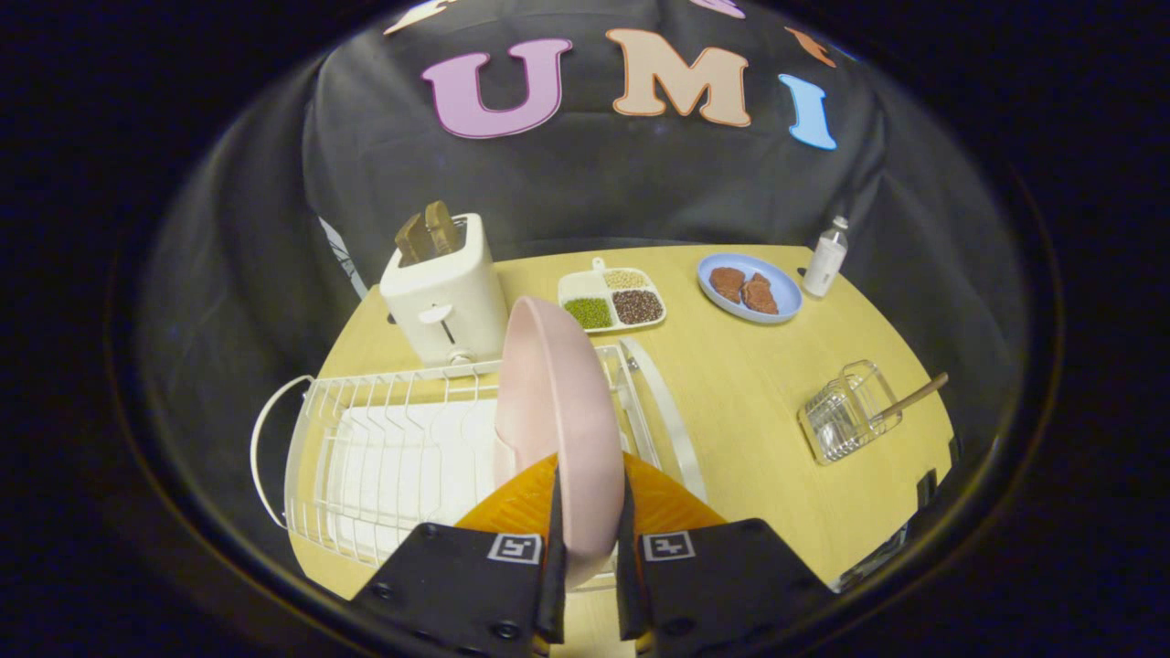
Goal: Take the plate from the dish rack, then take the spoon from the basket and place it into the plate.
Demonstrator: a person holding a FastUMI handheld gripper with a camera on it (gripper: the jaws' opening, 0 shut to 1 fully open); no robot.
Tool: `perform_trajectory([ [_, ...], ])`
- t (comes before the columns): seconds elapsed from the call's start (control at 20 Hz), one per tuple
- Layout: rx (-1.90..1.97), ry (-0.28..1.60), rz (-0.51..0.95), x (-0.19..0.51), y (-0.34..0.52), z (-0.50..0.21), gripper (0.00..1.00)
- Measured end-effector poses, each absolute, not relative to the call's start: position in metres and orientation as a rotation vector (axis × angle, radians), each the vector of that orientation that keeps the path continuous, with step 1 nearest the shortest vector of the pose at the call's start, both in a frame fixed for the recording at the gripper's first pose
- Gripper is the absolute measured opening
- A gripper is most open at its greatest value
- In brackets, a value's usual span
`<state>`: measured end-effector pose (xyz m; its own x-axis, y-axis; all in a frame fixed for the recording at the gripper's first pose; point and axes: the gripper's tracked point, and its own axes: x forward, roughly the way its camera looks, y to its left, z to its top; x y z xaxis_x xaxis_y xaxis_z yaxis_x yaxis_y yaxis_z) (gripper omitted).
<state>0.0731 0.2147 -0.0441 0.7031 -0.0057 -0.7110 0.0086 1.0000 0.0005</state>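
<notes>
Table point(759, 402): toaster point(446, 302) beyond rack point(384, 457); tool point(588, 539) grips plate point(558, 411).

Pale wooden table point(759, 384) under even, soft light; black cloth wall point(594, 192) draped close behind, folds falling to table's far edge, surroundings dim.

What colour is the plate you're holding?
Pale pink; the plate stands on edge between the gripper fingers.

I'm looking at a mock kitchen set up in a recording booth: a wooden surface point(749, 384) carries a toaster point(445, 297), a dish rack point(393, 457), a divided tray of grains point(611, 300) and a plate of meat point(749, 286), with black cloth draped behind.
</notes>
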Motion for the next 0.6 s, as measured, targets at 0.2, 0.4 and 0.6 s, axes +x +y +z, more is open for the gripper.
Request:
perform_trajectory([
  [0.2, -0.024, 0.763, -0.01, 0.076, 0.217, -0.029, 0.26],
  [0.4, -0.112, 0.746, -0.013, 0.083, 0.223, -0.018, 0.26],
  [0.6, -0.179, 0.724, -0.031, 0.088, 0.223, -0.006, 0.25],
])
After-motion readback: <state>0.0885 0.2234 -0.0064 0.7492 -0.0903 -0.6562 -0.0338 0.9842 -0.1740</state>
